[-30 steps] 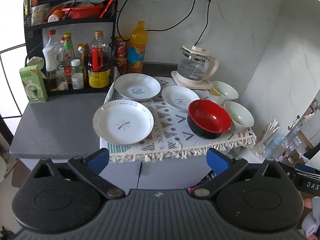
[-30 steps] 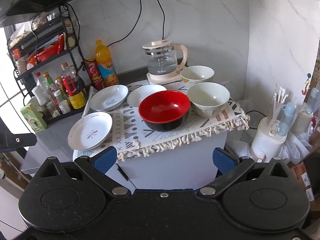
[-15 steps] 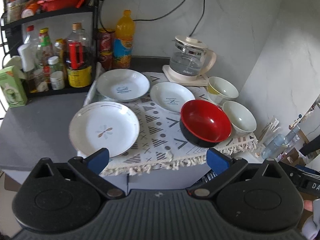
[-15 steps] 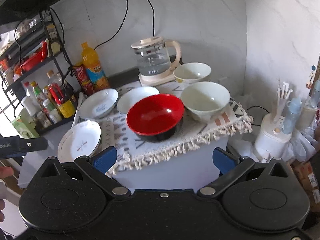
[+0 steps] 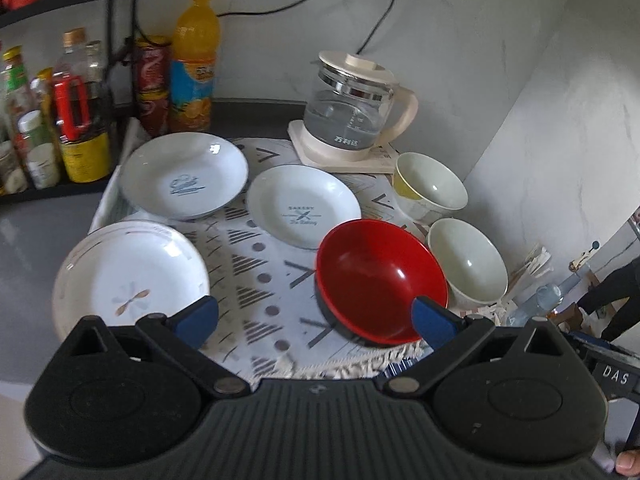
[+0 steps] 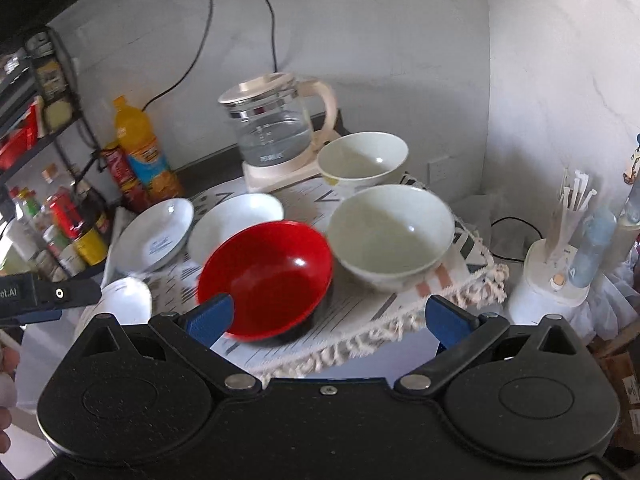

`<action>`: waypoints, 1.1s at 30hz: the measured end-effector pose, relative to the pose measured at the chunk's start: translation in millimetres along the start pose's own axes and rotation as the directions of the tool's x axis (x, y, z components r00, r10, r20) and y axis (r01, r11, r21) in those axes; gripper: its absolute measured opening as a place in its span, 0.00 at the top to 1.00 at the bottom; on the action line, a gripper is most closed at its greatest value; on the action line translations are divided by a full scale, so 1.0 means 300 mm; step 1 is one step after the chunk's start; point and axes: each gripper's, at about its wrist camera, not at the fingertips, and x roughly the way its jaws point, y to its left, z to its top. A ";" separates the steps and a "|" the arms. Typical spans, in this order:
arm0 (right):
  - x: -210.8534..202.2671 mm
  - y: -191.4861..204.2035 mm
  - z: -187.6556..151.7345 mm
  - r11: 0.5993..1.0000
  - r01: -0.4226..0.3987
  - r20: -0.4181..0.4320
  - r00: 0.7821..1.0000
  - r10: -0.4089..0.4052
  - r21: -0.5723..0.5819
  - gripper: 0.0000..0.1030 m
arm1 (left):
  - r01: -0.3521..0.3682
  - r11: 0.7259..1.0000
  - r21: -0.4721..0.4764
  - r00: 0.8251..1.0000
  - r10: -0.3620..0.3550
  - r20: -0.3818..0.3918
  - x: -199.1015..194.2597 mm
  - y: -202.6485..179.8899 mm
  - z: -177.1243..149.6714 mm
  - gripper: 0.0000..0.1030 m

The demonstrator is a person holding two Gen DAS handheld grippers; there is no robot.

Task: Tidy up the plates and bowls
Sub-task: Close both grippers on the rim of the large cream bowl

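Three white plates lie on a patterned mat (image 5: 264,280): a large one (image 5: 128,280) front left, a blue-logo one (image 5: 184,186) behind it, a "bakery" one (image 5: 304,210) in the middle. A red bowl (image 5: 380,280) (image 6: 268,276) sits front right, beside a pale bowl (image 5: 466,264) (image 6: 390,232). A yellow-sided bowl (image 5: 430,190) (image 6: 362,158) stands behind. My left gripper (image 5: 316,318) hovers open above the mat's front edge. My right gripper (image 6: 328,318) is open too, its left fingertip (image 6: 212,318) over the red bowl's near rim.
A glass kettle (image 5: 352,116) on its base stands at the back. Bottles (image 5: 194,64) and jars crowd a black rack (image 5: 60,128) at left. A white holder with sticks (image 6: 560,256) and a blue bottle sit off the counter's right side. The wall closes in on the right.
Both grippers have moved forward and closer to the dishes; the plates and bowls now fill more of each view. Nothing on the mat has shifted.
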 end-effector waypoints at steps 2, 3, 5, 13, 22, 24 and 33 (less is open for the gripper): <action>0.036 -0.025 0.027 1.000 0.010 0.005 1.000 -0.010 0.001 0.00 | -0.006 1.000 0.010 1.000 0.006 -0.009 0.048 -0.024 0.028 0.01; 0.052 -0.033 0.037 1.000 0.016 0.004 1.000 -0.016 0.000 0.00 | -0.003 1.000 0.011 1.000 0.003 -0.017 0.072 -0.033 0.043 0.01; 0.084 -0.056 0.059 0.999 0.031 -0.001 1.000 -0.031 0.009 0.00 | 0.003 1.000 0.015 1.000 -0.002 -0.031 0.123 -0.058 0.077 0.01; 0.192 -0.148 0.121 0.995 0.060 -0.026 0.998 -0.058 0.075 0.00 | 0.053 0.997 0.063 0.996 -0.048 -0.077 0.273 -0.173 0.191 0.01; 0.294 -0.258 0.133 0.972 0.114 -0.075 0.992 -0.100 0.207 0.08 | 0.121 0.982 0.148 0.981 -0.095 -0.169 0.457 -0.289 0.260 0.02; 0.315 -0.273 0.130 0.968 0.128 -0.087 0.990 -0.111 0.217 0.14 | 0.140 0.976 0.168 0.977 -0.109 -0.183 0.493 -0.314 0.267 0.03; 0.367 -0.316 0.120 0.955 0.162 -0.109 0.984 -0.139 0.249 0.28 | 0.206 0.955 0.212 0.959 -0.154 -0.239 0.636 -0.411 0.291 0.19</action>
